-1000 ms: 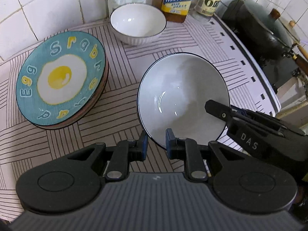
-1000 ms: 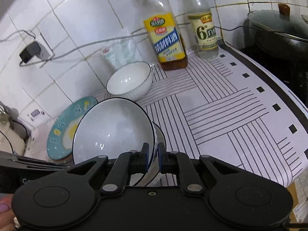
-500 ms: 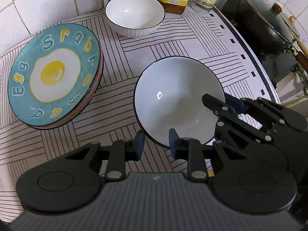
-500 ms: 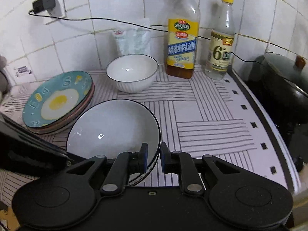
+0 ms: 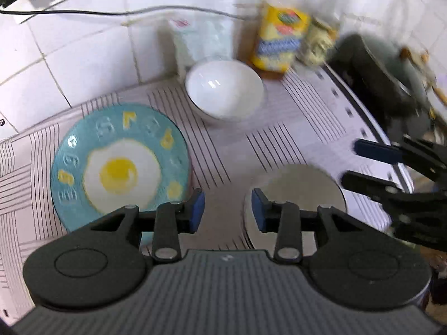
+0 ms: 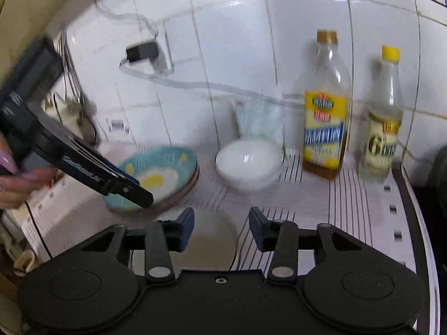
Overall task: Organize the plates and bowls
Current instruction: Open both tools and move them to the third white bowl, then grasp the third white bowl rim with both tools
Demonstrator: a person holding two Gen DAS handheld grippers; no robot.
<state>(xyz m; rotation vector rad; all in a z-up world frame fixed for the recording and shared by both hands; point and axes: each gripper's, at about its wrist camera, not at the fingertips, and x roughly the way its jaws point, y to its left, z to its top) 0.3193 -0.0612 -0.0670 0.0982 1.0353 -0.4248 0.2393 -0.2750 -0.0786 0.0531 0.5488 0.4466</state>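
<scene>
- The left gripper (image 5: 227, 209) is hovering with its jaws spread wide, holding nothing, above the gap between the egg plate (image 5: 120, 164) and the near bowl (image 5: 301, 192).
- The right gripper (image 6: 220, 230) is likewise hanging with jaws parted and empty, the near bowl (image 6: 212, 240) sitting just below and between its fingers.
- The near bowl is resting on the striped mat (image 5: 251, 145), well apart from the far bowl (image 5: 225, 92), which is standing by the tiled wall next to the 2 bottles (image 6: 325, 106).
- The egg plate is lying on top of at least 1 other plate; a brownish rim is showing beneath it in the right wrist view.
- Both bowls are looking like glazed ceramic: stiff, fairly heavy, slick and likely to chip if knocked.
- Judging by the shape, the best hold is a pinch across the thin rim wall, 1 finger inside and 1 outside, since the glaze is offering little friction.
- Nesting 1 bowl in the other seems the probable step in hand, and it is calling for a level, gentle lowering.
- Both views are blurring, so fine rim detail is hard to read.
</scene>
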